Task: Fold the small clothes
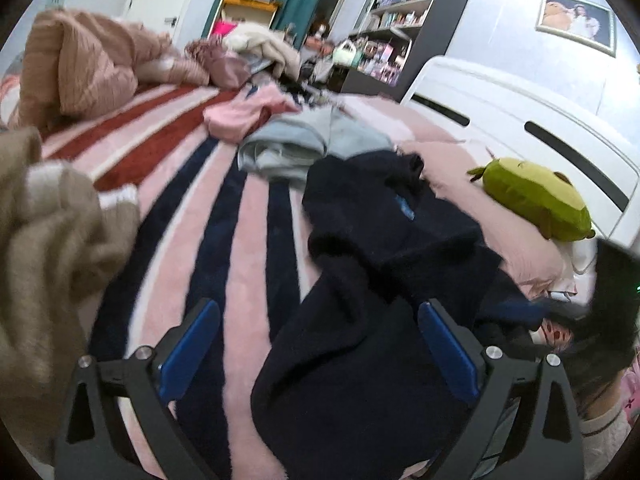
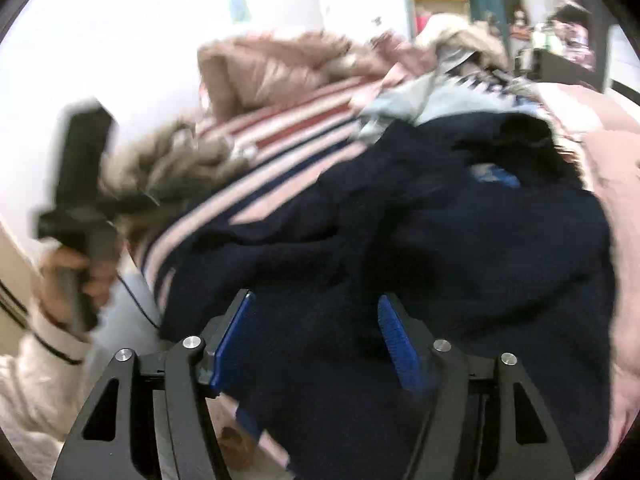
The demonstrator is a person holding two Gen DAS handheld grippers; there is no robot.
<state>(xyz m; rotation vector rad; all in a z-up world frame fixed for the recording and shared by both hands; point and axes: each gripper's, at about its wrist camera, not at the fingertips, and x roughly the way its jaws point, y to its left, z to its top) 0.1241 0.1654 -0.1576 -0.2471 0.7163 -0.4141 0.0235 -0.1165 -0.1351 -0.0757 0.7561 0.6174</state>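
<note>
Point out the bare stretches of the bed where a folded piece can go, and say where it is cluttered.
Bare striped blanket runs between the tan garment and the navy garment, and on toward the tan quilt. It is crowded behind the navy one: the grey garment and pink garment lie close together. The green plush toy takes the pillow side.

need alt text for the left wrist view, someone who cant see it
The open left tongs hover over a crumpled dark navy garment on a pink, navy and red striped blanket. Behind it lie a light grey garment and a pink garment, with a tan garment at left and a green plush toy at right.
</note>
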